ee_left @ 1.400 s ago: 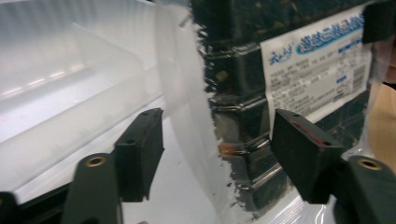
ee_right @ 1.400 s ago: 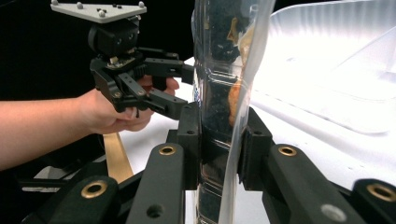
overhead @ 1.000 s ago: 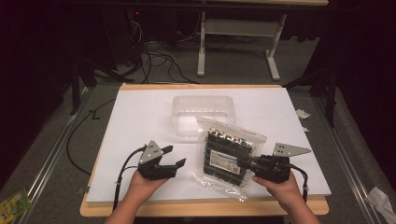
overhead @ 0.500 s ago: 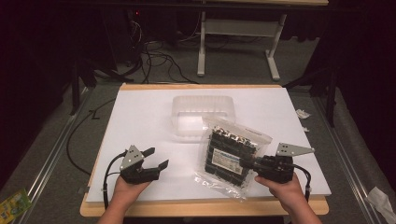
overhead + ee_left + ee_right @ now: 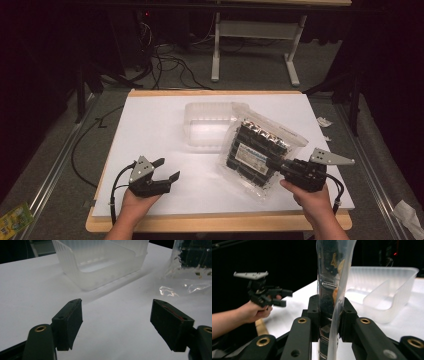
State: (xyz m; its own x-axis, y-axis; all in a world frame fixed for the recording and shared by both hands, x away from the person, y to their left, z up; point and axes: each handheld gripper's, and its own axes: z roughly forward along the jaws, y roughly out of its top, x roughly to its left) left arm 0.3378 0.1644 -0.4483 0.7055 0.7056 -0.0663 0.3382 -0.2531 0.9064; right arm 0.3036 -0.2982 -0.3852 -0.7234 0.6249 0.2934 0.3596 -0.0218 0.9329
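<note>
White tabletop (image 5: 150,130) is surrounded by a dark room. A clear plastic bag of black packs (image 5: 257,150) is pinched edgewise by the right gripper (image 5: 274,164), beside a translucent plastic tub (image 5: 207,122). The left gripper (image 5: 166,169) is held spread and empty. Slippage is judged likely, since only thin film is clamped.

overhead forward-down, two close tongs-mounted views

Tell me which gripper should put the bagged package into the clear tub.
Right, most likely. The right gripper is already shut on the bagged package, which sits right beside the clear tub. The left gripper is open, holding nothing, near the table's front edge.
</note>
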